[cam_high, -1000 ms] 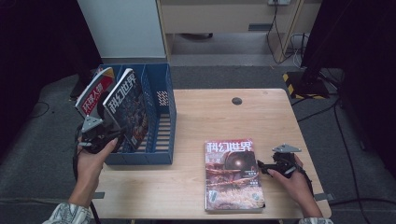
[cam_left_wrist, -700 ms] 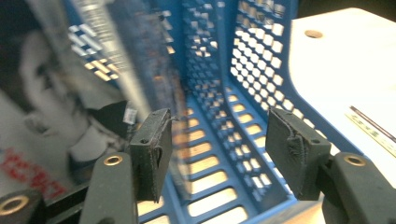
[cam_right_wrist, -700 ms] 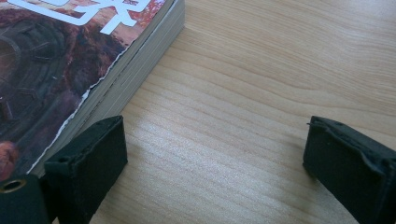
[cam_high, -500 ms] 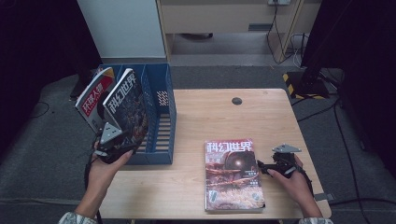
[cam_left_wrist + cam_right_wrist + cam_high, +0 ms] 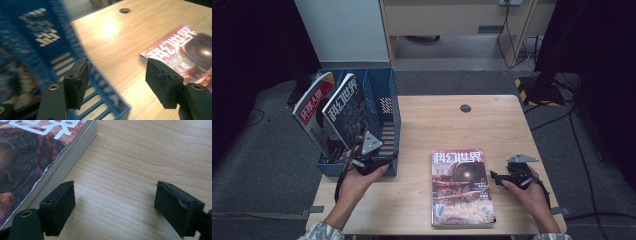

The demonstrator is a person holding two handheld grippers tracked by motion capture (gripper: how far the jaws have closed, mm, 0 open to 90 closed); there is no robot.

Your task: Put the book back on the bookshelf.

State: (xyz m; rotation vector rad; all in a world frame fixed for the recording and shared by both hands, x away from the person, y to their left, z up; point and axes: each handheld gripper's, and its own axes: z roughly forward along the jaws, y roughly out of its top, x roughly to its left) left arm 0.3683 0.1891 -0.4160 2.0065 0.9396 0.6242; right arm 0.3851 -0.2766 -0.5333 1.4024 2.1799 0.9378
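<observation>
A thick magazine (image 5: 462,187) with a dark red cover lies flat on the wooden table (image 5: 437,125), front centre. My right gripper (image 5: 496,177) rests just right of it, open and empty, with its jaws toward the magazine's edge. The right gripper view has the open jaws (image 5: 115,207) over bare wood and the magazine's (image 5: 30,157) page edge at the left. My left gripper (image 5: 384,160) hovers open at the front right corner of a blue file rack (image 5: 384,107). The left gripper view has its jaws (image 5: 120,85) wide apart, the rack (image 5: 50,50) at the left and the magazine (image 5: 185,55) at the right.
Two magazines (image 5: 334,117) lean upright in the rack's left compartments, one with a red and white cover (image 5: 312,107). A round cable hole (image 5: 465,108) sits near the table's far edge. Cabinets and cables lie beyond the table.
My left gripper has moved right, from beside the leaning magazines to the rack's front right corner. The right gripper and the flat magazine have stayed put.
</observation>
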